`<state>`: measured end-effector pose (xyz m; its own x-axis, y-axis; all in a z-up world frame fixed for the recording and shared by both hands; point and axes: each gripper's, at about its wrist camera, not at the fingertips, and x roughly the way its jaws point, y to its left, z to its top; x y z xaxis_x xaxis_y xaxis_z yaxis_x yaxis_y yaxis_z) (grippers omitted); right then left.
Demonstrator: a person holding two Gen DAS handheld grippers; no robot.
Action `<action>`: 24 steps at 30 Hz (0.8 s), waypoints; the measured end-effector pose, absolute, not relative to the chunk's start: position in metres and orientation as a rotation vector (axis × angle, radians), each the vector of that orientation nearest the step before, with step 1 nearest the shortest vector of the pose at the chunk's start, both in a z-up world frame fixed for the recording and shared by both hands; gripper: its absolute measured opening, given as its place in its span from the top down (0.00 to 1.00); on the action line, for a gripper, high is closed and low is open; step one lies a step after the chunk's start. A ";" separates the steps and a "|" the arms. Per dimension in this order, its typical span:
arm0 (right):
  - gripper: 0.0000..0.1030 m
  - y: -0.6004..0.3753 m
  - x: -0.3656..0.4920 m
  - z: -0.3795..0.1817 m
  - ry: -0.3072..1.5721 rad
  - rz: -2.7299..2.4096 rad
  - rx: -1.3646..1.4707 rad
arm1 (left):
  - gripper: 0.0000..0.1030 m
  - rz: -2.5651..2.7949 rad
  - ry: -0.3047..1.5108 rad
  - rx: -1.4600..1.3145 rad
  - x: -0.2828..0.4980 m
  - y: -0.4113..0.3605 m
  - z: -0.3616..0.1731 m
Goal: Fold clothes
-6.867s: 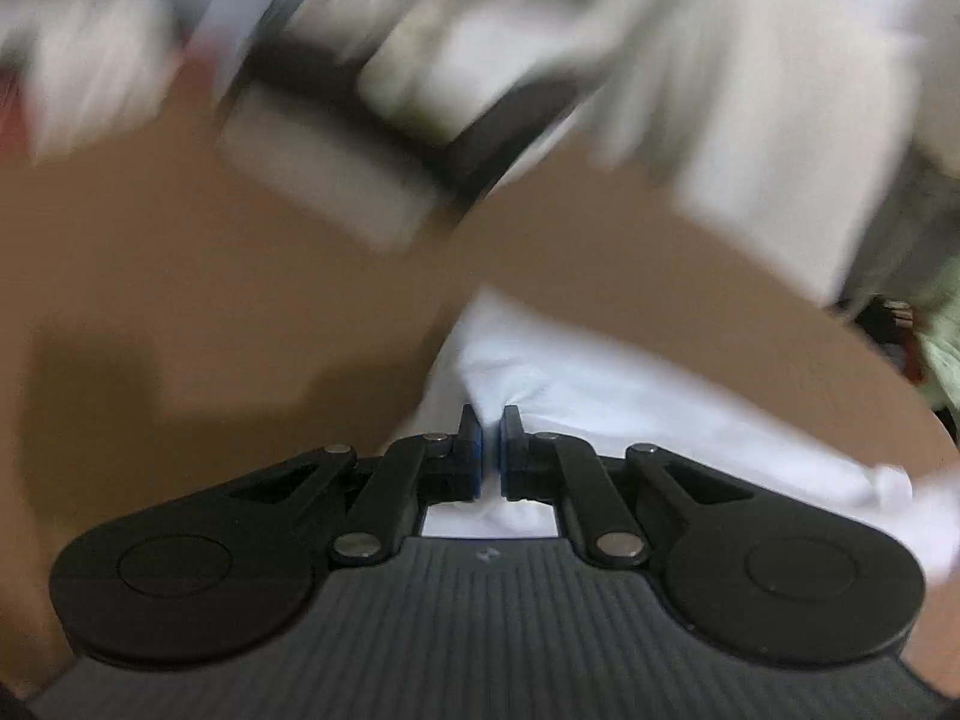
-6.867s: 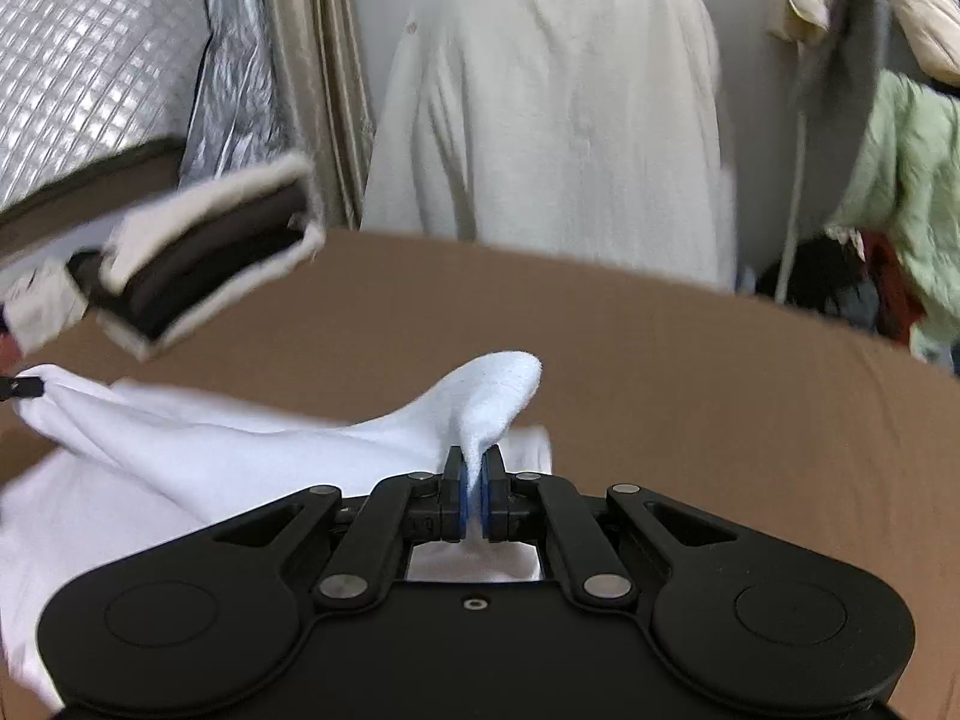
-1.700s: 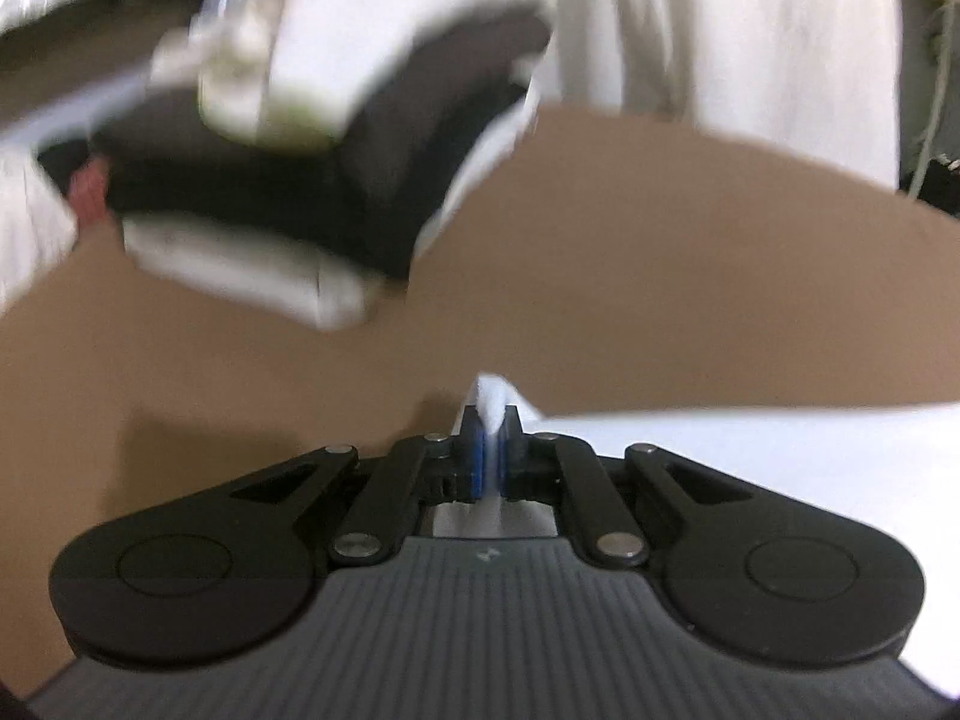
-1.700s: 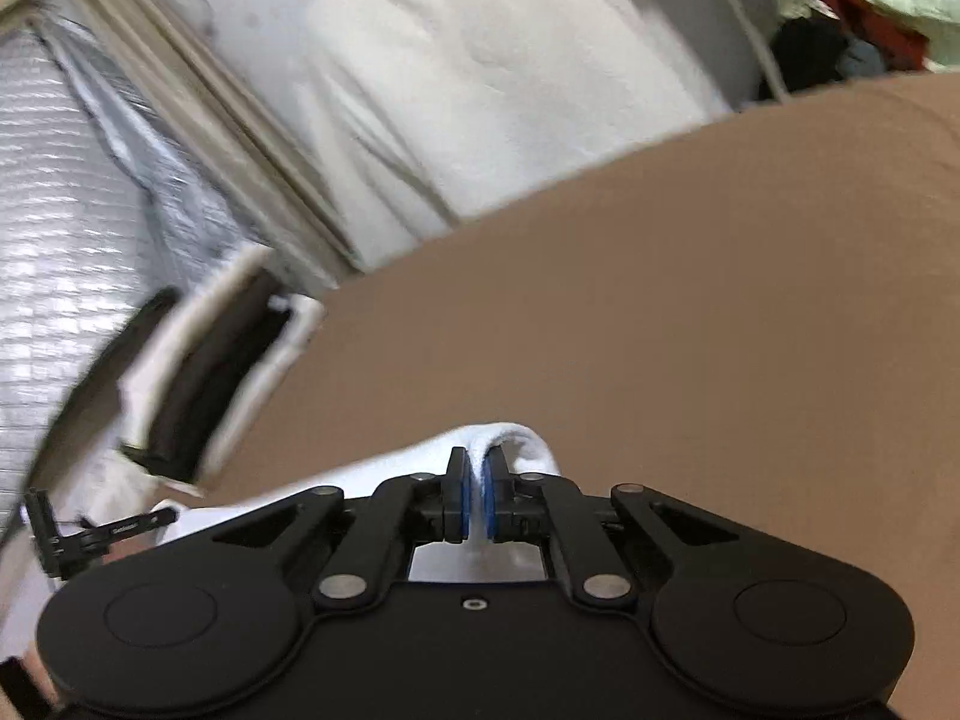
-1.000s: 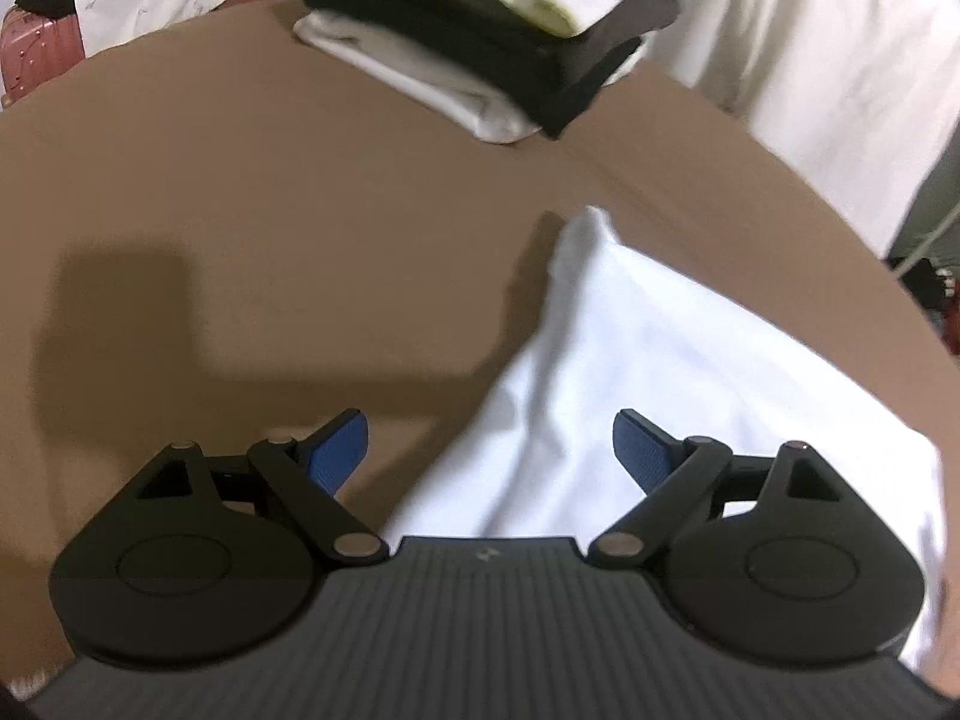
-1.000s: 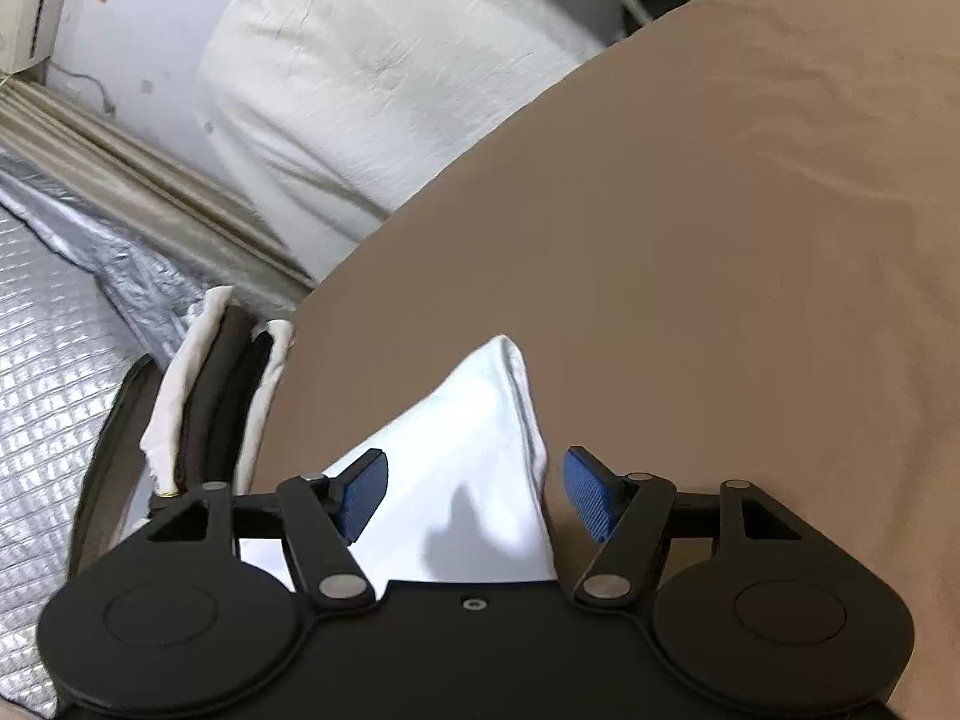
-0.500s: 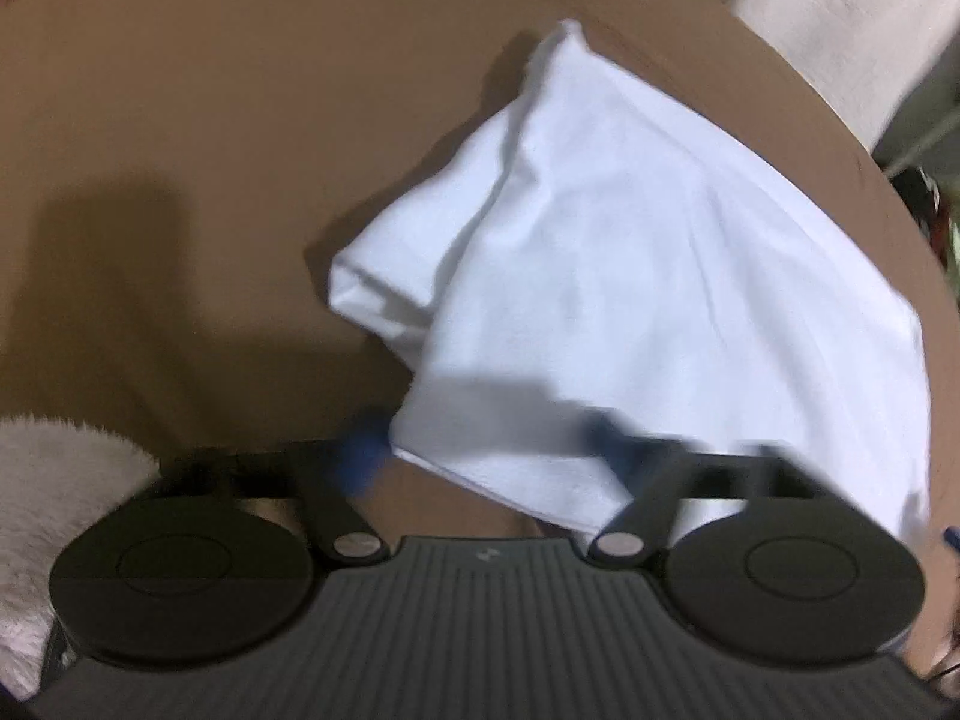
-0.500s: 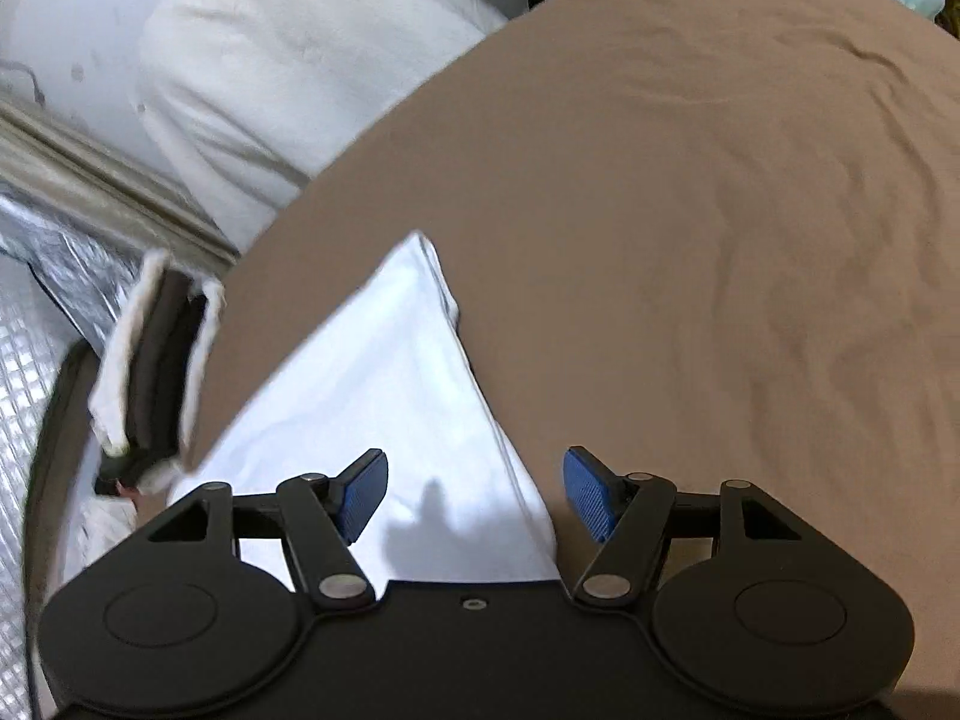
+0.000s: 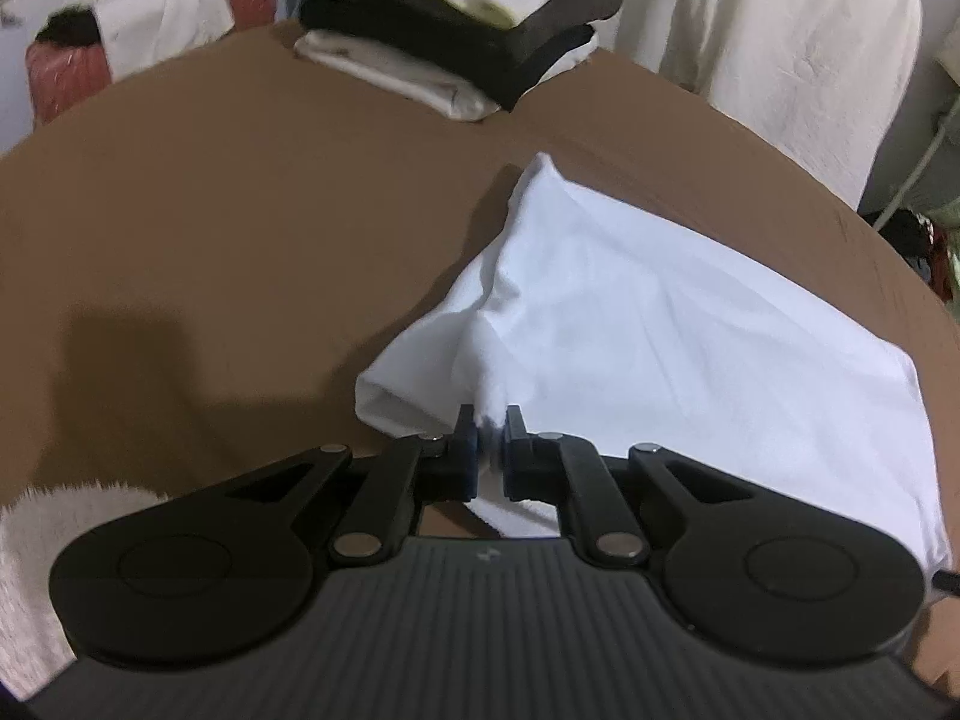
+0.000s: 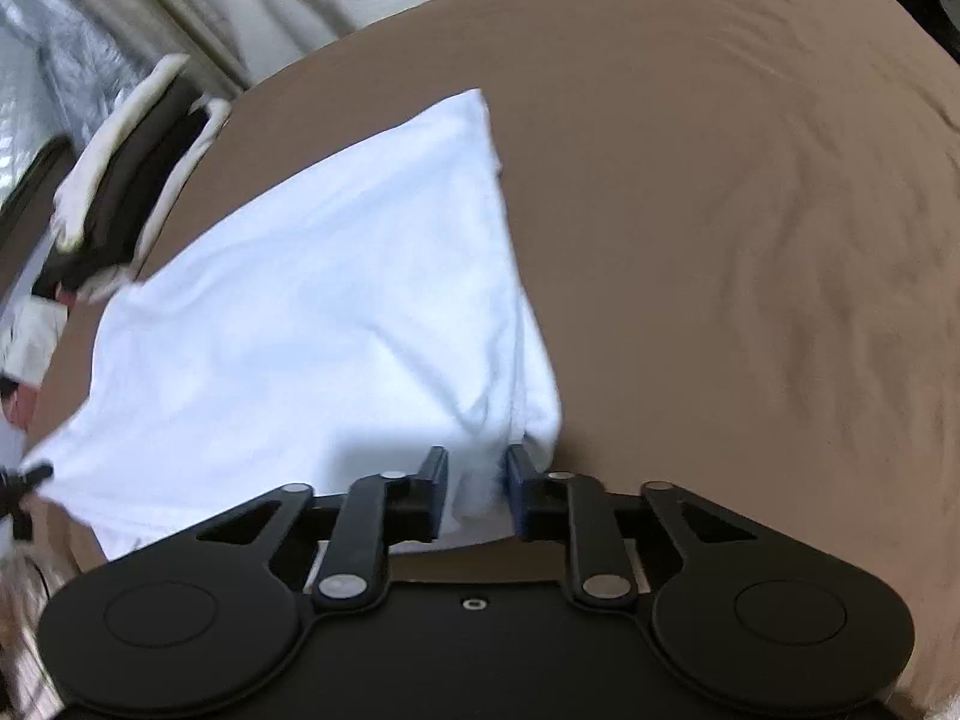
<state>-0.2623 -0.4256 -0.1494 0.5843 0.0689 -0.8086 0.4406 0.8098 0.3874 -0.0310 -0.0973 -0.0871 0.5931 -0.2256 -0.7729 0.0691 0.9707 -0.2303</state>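
Note:
A white garment [image 9: 648,324] lies partly folded on the brown surface [image 9: 210,228]. My left gripper [image 9: 491,461] is shut on a pinch of its near left edge. In the right wrist view the same white garment [image 10: 312,312] spreads to the left. My right gripper [image 10: 477,495] has its jaws closed in around a bunch of the near right corner, with a small gap between them and cloth filling it.
A stack of folded dark and white clothes [image 9: 474,42] sits at the far edge of the brown surface, also in the right wrist view [image 10: 132,174]. A white draped cloth [image 9: 780,42] stands behind. A red stool with clothes [image 9: 66,66] is far left.
Both grippers were open over the garment one second ago. They have come down to its near edge and closed on the cloth, left on the left side, right on the right corner.

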 end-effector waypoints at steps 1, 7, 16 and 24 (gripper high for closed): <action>0.88 -0.424 -0.263 -0.148 0.935 -0.234 0.592 | 0.94 -0.157 0.919 -0.196 -0.033 -0.095 -0.086; 0.90 -0.431 -0.273 -0.139 0.907 -0.174 0.637 | 0.94 -0.075 0.934 -0.070 -0.036 -0.098 -0.090; 0.82 -0.437 -0.277 -0.145 0.949 -0.268 0.634 | 0.62 0.019 0.957 0.091 -0.041 -0.109 -0.086; 0.51 -0.442 -0.255 -0.125 0.840 -0.341 0.497 | 0.43 -0.322 0.775 0.035 -0.013 -0.151 -0.056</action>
<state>-0.2547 -0.4424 -0.1246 0.6244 -0.0924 -0.7756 0.4742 0.8339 0.2824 -0.0132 -0.1506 -0.0561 0.6682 -0.2731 -0.6921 0.2983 0.9505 -0.0871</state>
